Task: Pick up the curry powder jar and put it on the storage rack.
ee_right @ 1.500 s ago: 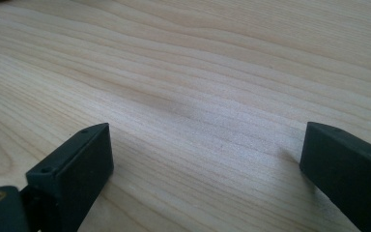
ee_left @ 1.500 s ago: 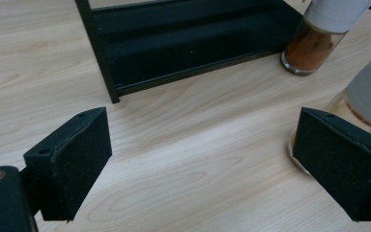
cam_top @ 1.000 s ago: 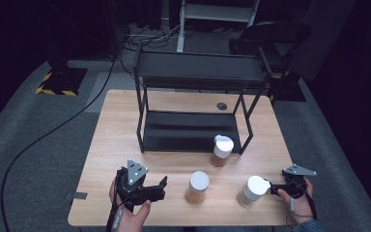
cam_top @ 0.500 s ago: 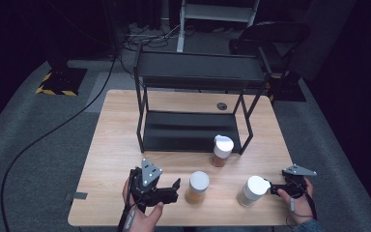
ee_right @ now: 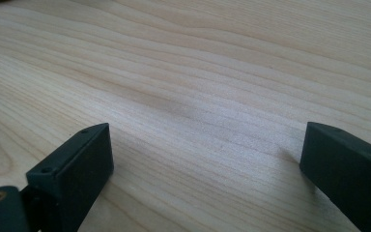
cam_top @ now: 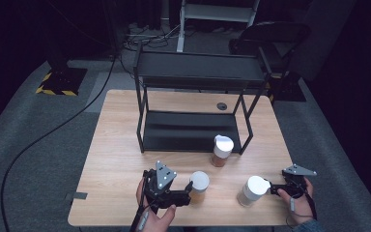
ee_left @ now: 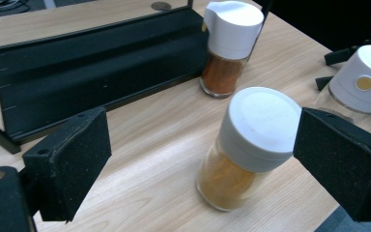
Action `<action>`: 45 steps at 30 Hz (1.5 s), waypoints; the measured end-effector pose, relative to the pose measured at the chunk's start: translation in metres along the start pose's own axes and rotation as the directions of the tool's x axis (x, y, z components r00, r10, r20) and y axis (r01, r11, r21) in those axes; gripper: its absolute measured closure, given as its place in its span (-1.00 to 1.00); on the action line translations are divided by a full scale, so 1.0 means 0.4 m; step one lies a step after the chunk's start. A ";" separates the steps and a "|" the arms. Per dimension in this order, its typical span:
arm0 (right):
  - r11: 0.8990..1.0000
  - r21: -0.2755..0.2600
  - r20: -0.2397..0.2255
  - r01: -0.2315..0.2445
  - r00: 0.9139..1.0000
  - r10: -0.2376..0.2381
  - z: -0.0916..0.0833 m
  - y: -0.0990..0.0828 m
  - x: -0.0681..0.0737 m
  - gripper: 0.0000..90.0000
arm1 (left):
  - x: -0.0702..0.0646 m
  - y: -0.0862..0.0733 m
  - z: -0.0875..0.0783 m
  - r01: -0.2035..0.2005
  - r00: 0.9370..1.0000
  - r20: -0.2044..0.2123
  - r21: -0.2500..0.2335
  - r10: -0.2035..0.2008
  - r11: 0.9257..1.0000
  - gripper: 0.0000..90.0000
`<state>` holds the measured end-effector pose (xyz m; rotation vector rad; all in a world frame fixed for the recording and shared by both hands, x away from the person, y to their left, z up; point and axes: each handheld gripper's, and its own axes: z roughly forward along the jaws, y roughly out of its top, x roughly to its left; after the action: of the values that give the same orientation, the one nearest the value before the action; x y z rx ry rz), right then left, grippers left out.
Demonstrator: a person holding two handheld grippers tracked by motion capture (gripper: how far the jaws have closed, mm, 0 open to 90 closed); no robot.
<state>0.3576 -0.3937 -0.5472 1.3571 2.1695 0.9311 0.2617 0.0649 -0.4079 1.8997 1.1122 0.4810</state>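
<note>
**Left tongs closing in on the yellow spice jar**

Our left gripper point(ee_left: 200, 159) stands with its black padded jaws wide apart, and the round glass jar of yellow spice with a white cap point(ee_left: 251, 145) sits between them, close to the right-hand pad but not yet clamped. From above, that jar point(cam_top: 199, 186) stands on the near middle of the pale wooden table point(cam_top: 116, 159), just right of the left gripper point(cam_top: 189, 193). Our right gripper point(ee_right: 207, 159) is open too, with bare wood between its jaws; from above it point(cam_top: 272, 187) rests at the near right, just beside a white-capped glass jar point(cam_top: 251, 190). Farther off, a glass jar of red-orange spice with a white cap point(cam_top: 221, 150) stands by the front right leg of the black two-tier metal rack point(cam_top: 193, 130).

We judge the risk to be an off-centre squeeze: since the yellow jar sits nearer one pad, that pad may push it first and tip or slide it away.
</note>
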 end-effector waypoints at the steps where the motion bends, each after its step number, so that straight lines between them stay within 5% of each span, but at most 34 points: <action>1: 1.000 0.000 0.000 0.000 1.000 0.000 0.000 0.000 0.000 -0.90 | 0.000 0.000 0.000 0.000 1.000 0.000 0.000 0.000 1.000 -0.86; 45: 1.000 0.000 -0.003 0.001 1.000 -0.001 0.000 0.000 -0.001 -0.90 | -0.086 -0.022 0.124 -0.014 0.998 0.055 -0.021 0.015 1.000 -0.86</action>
<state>0.3579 -0.3940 -0.5472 1.3550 2.1720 0.9334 0.2727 0.0139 -0.4398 1.8930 1.0544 0.4440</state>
